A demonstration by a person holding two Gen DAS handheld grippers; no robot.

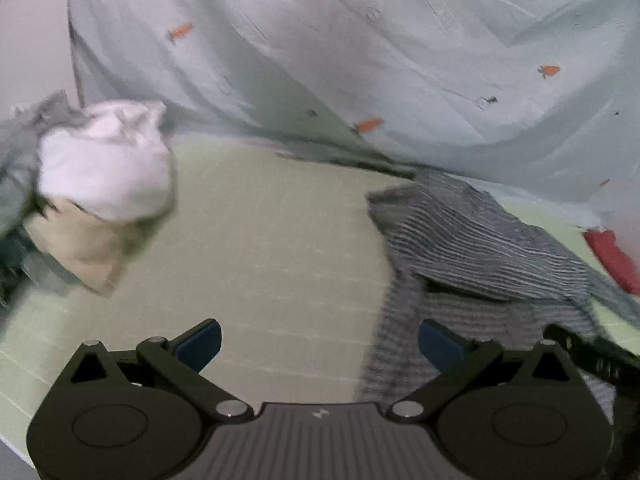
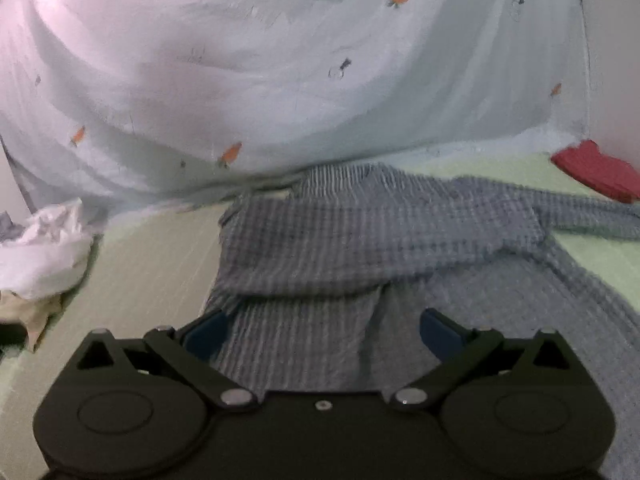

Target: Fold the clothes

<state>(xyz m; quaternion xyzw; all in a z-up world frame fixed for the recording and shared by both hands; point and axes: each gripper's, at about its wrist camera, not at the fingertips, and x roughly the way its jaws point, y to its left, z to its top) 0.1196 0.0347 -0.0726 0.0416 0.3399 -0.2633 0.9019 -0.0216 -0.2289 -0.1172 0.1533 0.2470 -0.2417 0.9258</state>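
The striped shirt is grey-blue, wrinkled and partly folded over itself, lying on the pale green sheet in front of a carrot-print blanket. The right claw hovers low over its near hem, jaws spread wide and empty — cloth fills the gap between them. The left claw is likewise released, over bare sheet, with the shirt at about 2 o'clock. White and beige clothes are heaped at 10 o'clock.
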